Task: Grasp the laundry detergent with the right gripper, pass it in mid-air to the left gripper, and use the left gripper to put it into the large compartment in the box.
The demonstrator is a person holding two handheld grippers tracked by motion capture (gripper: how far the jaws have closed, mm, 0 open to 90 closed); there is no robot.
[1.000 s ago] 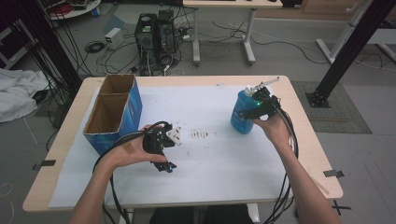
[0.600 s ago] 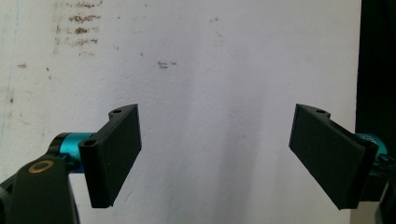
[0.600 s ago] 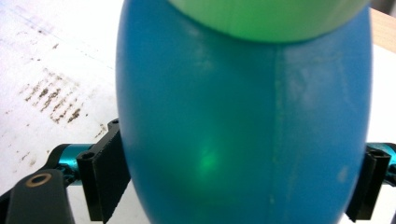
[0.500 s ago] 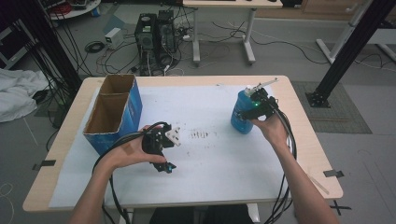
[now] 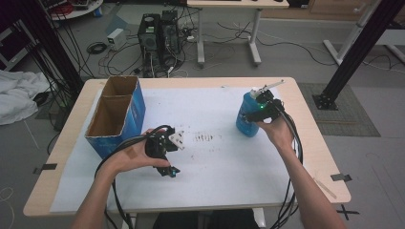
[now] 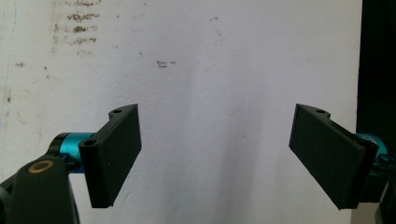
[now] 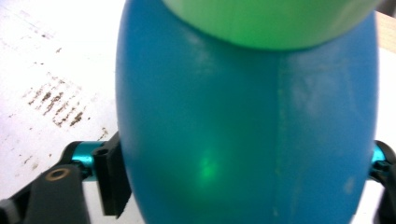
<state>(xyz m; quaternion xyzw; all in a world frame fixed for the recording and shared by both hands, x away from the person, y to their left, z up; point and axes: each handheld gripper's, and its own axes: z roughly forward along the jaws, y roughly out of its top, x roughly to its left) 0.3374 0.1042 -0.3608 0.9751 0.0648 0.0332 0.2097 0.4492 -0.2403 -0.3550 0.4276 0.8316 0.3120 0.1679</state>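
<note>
Your left hand-held gripper hovers with jaws wide, nothing between them. Farther off, your right hand-held gripper clamps the smooth blue plastic bottle around its belly; it's probably slippery, so grip the widest part firmly.

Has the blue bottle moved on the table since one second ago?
No. The blue bottle stands at the same place relative to the table's right edge, with the right claw around it.
</note>
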